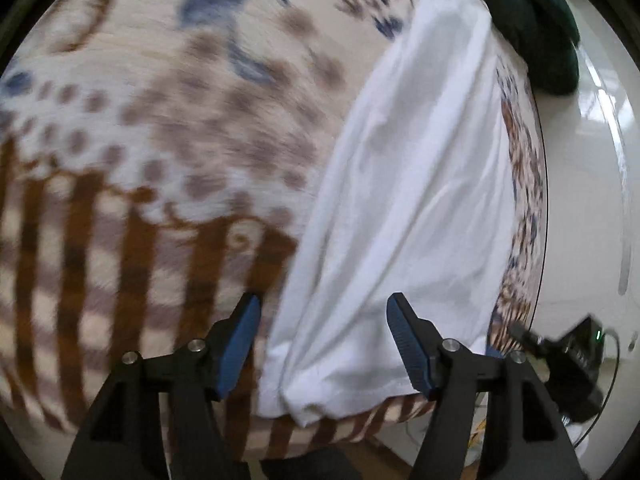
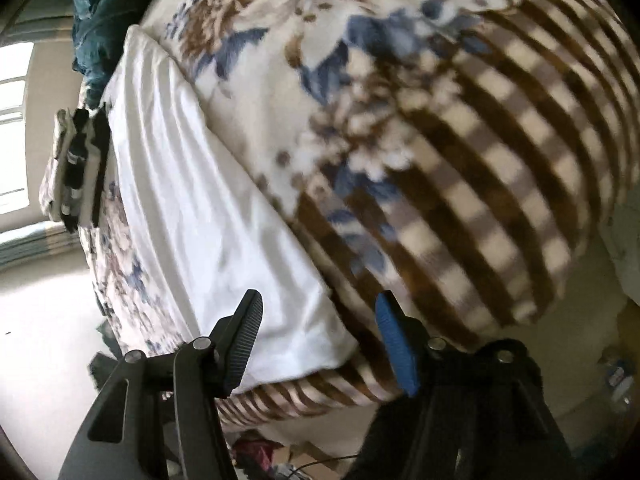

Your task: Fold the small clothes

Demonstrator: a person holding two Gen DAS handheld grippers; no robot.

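A white garment (image 1: 404, 200) lies folded into a long strip on a patterned blanket (image 1: 160, 140), running from near to far along the blanket's right side. My left gripper (image 1: 323, 304) is open above its near end, holding nothing. In the right wrist view the same white garment (image 2: 192, 208) runs along the blanket's (image 2: 440, 140) left side. My right gripper (image 2: 318, 302) is open over the garment's near right corner, empty. The other gripper (image 2: 80, 164) shows at the far left, beside the garment's far part; its jaws are too small to read.
A dark green cloth (image 1: 536, 20) lies bunched at the far end, also in the right wrist view (image 2: 104, 12). The blanket's edge drops to a pale glossy floor (image 1: 580, 200). Cables and clutter (image 2: 272, 456) lie below the near edge.
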